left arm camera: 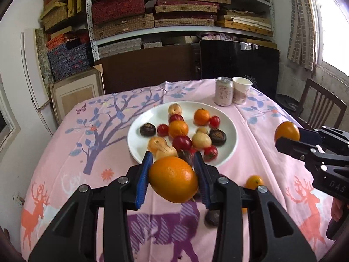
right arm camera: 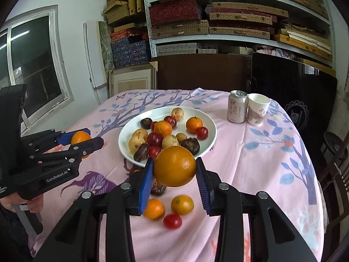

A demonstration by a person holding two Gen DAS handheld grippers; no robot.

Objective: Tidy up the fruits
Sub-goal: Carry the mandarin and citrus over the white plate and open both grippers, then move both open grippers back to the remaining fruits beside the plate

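Left gripper (left arm camera: 173,175): pads clamp a round orange (left arm camera: 173,180), off the cloth.
Right gripper (right arm camera: 174,170): pads clamp a second round orange (right arm camera: 175,166).
White round plate (right arm camera: 209,139): near rim just ahead, crowded.
Pink printed tablecloth (right arm camera: 250,152): bare at the right edge.

White plate (right arm camera: 209,118) of mixed fruits, 2 oranges (left arm camera: 173,179) held aloft, 3 fruits (right arm camera: 182,205) on cloth

Soft daylight, window (left arm camera: 333,21) glare, fisheye-bent edges, slight blur.

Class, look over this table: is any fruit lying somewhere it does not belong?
Yes. Several fruits lie loose on the tablecloth in front of the white plate: two small oranges, a red fruit and a dark one, apart from the pile.
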